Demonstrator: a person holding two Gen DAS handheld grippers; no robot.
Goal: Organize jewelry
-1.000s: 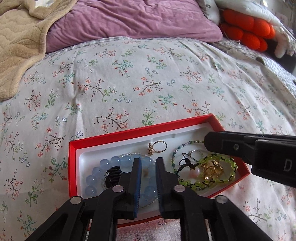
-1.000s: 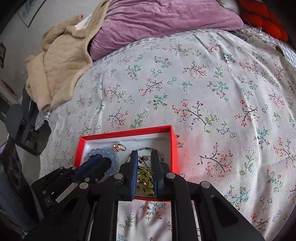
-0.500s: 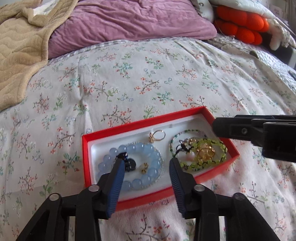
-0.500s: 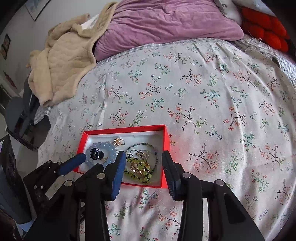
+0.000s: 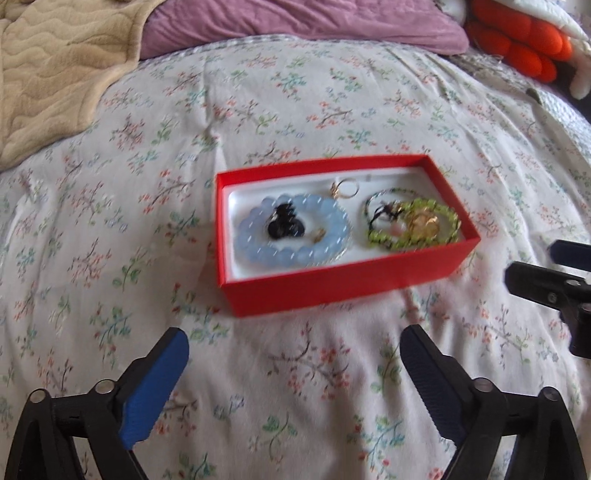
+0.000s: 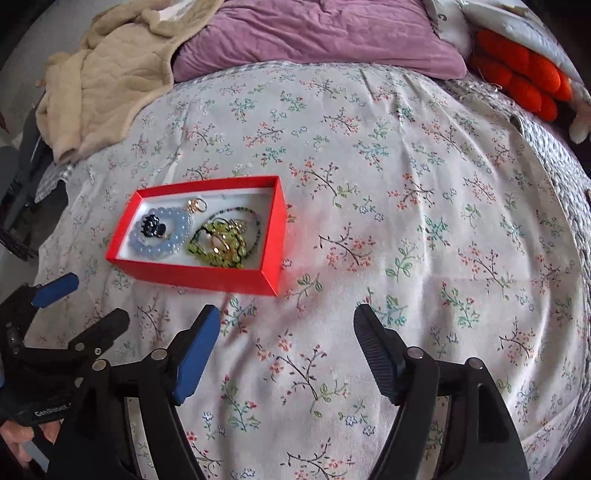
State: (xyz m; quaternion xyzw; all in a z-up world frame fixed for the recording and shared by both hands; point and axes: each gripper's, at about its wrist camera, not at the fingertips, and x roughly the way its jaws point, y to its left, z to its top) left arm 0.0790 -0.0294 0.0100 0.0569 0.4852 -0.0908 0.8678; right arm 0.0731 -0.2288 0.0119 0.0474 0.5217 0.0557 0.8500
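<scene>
A red box (image 5: 332, 286) (image 6: 192, 275) with a white lining sits on the floral bedspread. Inside lie a pale blue bead bracelet (image 5: 295, 254) (image 6: 166, 249) ringing a black hair clip (image 5: 284, 225) (image 6: 152, 225), a gold ring (image 5: 345, 188) (image 6: 197, 205), and a green bead bracelet (image 5: 413, 242) (image 6: 218, 251) tangled with a gold piece. My left gripper (image 5: 293, 339) hangs nearer than the box, its jaws opening wide with nothing between them. My right gripper (image 6: 286, 317) is to the box's right and nearer, jaws also opening, empty.
A beige quilted blanket (image 5: 51, 74) (image 6: 110, 74) and a purple pillow (image 5: 295, 18) (image 6: 317, 37) lie at the far side of the bed. Orange plush things (image 5: 517, 40) (image 6: 517, 77) sit at the far right. The bed's left edge drops off (image 6: 22, 177).
Both grippers have drawn back from over the box toward the near side and gone from nearly shut to wide apart. The jewelry stays in the box.
</scene>
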